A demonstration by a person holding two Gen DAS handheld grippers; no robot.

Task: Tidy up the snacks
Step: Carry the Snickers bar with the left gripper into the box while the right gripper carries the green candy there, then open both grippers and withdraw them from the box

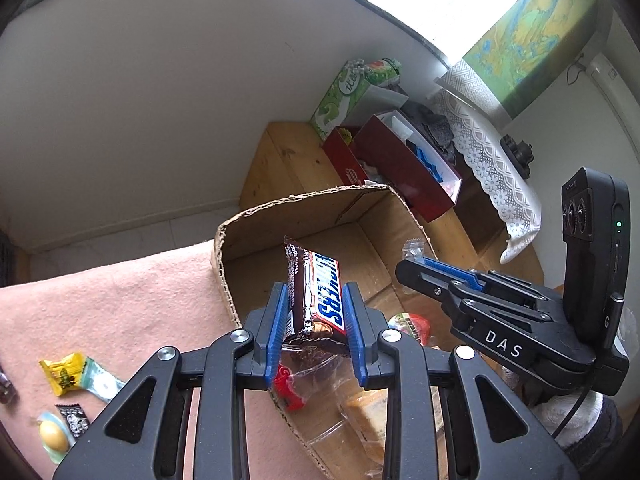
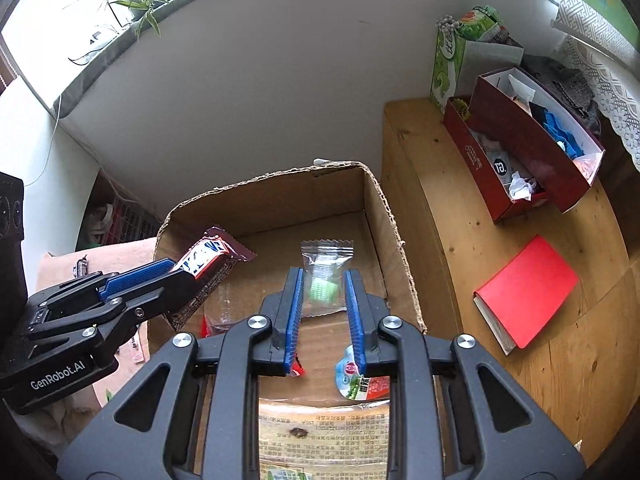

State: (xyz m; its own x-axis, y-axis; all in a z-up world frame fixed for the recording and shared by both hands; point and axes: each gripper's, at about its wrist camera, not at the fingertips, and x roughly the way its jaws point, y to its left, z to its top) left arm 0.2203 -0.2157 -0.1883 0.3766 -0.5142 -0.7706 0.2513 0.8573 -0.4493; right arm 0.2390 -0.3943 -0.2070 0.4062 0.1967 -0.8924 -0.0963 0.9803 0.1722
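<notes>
While the left tool (image 1: 316, 320) grips a Snickers bar (image 1: 320, 300) above the cardboard box (image 1: 304, 208), the right tool (image 2: 323, 316) hangs parted over a clear candy packet (image 2: 325, 276); release into the box looks next.

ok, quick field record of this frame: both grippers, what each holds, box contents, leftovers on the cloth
left gripper: shut on Snickers bar, held over the edge of the cardboard box
right gripper: over the box, either side of the clear packet of green candy; grip cannot be told
box contents: bread packet, jelly cup, red-wrapped piece
pink cloth: yellow candy, black sachet, yellow jelly cup not yet boxed
wooden table: red notebook, dark red boxes
</notes>
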